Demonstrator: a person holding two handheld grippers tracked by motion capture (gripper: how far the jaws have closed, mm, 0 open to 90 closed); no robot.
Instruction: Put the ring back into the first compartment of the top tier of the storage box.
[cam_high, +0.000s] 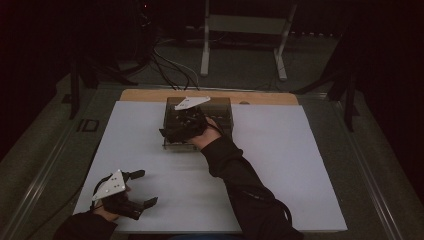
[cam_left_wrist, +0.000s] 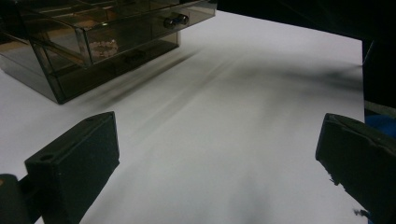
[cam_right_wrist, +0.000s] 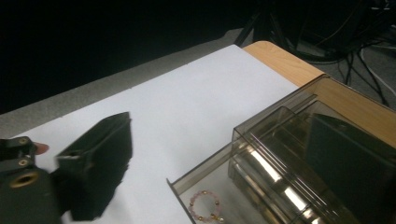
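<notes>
The right tool (cam_high: 172, 131), jaws spread wide, hovers over the smoky drawer box (cam_high: 222, 114); a bead bracelet (cam_right_wrist: 205, 205) lies in the open drawer just below it. A careless push could shove the light box across the worktop (cam_high: 280, 165). The left tool (cam_high: 142, 189) rests wide, well apart.

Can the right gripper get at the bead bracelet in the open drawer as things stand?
Probably yes: the right gripper hangs over the drawer box, jaws apart, and the bracelet lies uncovered in the pulled-out drawer below.

Dim lab: floor cables (cam_high: 170, 67), stands (cam_high: 205, 40)
</notes>
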